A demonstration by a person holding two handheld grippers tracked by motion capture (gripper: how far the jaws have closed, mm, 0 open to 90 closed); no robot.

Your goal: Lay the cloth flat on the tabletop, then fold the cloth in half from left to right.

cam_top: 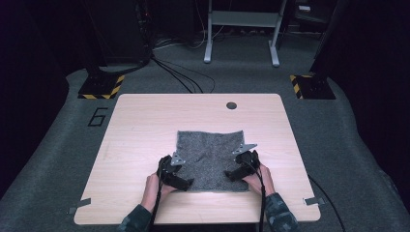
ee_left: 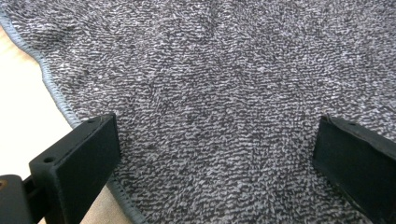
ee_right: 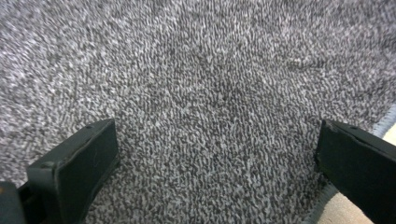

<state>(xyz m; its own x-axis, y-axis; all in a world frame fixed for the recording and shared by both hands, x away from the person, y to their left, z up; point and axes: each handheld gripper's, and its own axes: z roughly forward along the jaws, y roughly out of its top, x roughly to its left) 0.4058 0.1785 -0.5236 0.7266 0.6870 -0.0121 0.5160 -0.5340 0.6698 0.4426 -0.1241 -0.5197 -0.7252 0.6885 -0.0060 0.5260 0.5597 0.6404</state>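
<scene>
grey towel (cam_top: 209,157) lies flat, sides square to table (cam_top: 140,125).

A lab: hazard-striped stand bases (cam_top: 101,86), floor cables (cam_top: 181,75), numbered carpet (cam_top: 98,117)

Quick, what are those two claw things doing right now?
Left gripper: open, jaws spread over the grey towel, holding nothing.
Right gripper: open over the same towel, holding nothing.

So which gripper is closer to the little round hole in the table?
Right. The right gripper sits at the grey cloth's near right corner, almost straight below the hole; the left gripper is farther left.
</scene>
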